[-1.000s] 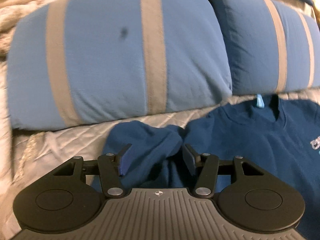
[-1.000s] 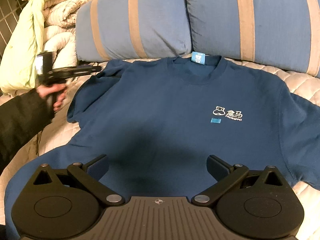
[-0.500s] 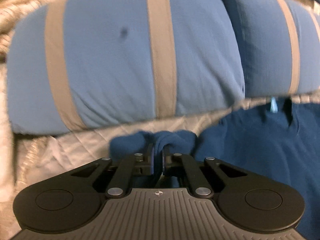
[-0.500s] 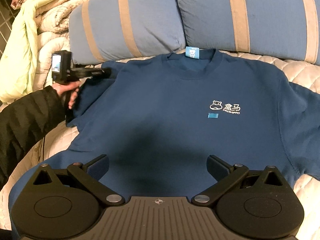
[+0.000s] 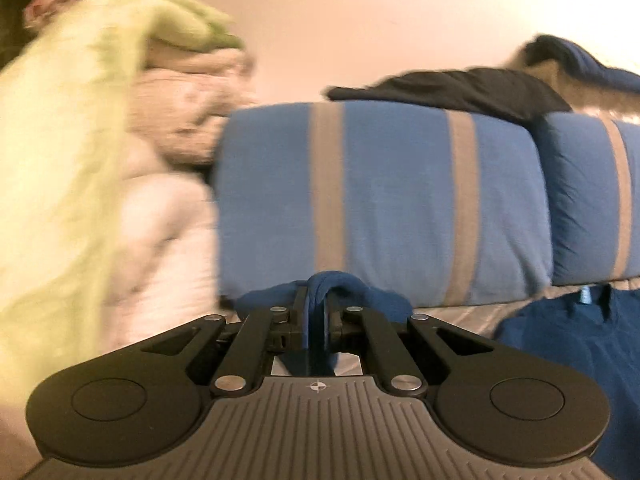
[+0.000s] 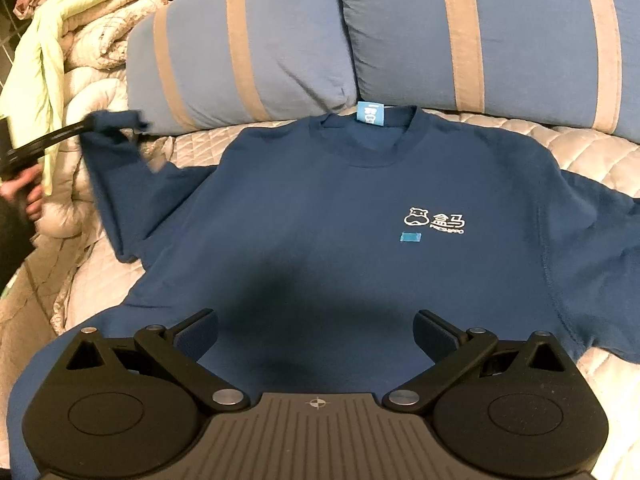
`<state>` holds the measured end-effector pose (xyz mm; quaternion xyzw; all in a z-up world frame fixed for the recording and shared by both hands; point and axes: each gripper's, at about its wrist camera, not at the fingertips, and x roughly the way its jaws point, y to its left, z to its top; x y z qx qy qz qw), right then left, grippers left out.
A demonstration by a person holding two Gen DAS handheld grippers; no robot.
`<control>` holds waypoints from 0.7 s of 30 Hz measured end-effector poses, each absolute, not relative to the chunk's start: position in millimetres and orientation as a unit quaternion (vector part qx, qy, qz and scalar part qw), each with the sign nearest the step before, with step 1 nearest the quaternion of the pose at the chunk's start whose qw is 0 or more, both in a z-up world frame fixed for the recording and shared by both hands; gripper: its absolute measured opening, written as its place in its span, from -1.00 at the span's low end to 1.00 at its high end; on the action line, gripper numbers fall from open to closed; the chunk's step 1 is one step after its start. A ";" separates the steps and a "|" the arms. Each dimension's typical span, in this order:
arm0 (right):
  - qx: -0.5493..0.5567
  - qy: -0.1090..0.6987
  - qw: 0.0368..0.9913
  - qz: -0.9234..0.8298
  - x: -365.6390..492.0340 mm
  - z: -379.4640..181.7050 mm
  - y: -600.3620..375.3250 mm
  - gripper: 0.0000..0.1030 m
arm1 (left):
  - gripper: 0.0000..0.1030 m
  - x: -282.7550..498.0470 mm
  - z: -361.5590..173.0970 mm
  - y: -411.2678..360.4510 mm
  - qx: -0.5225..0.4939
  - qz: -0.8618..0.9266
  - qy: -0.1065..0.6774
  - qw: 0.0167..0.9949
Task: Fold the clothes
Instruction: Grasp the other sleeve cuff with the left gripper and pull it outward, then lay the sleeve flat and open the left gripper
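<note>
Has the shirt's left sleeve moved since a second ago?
Yes. The left tool has lifted the sleeve up and outward, away from the striped pillow.

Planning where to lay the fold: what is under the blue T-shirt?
A pale quilted bedspread shows around the blue T-shirt; beneath the body it is covered. The left gripper holds one sleeve lifted.

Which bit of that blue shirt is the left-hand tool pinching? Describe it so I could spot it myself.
Find the two blue pillows with tan stripes at the head of the bed; the navy T-shirt lies flat below them. The sleeve beside the rumpled pale quilt is the one, clamped in the left gripper. Unlike the other sleeve, it is lifted off the bed.
</note>
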<state>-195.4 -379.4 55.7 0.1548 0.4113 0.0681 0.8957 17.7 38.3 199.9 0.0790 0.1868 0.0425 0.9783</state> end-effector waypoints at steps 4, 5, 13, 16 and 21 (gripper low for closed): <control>0.145 0.408 0.899 0.065 -197.0 58.0 -377.8 1.00 | -0.87 -23.9 204.5 79.3 0.052 0.080 0.179 0.979; 0.144 0.407 0.900 0.064 -197.7 58.5 -377.5 1.00 | -0.87 -36.2 202.5 91.7 0.042 0.086 0.174 0.980; 0.149 0.404 0.901 0.056 -200.4 59.4 -379.8 1.00 | -0.80 -121.4 112.2 211.2 -0.204 0.241 0.224 0.922; 0.154 0.411 0.897 0.055 -198.2 58.4 -380.5 1.00 | -0.48 -144.0 84.8 234.3 -0.264 0.312 0.255 0.876; 0.140 0.420 0.895 0.054 -197.5 57.8 -376.3 1.00 | -0.16 -172.9 98.4 240.8 -0.269 0.292 0.253 0.882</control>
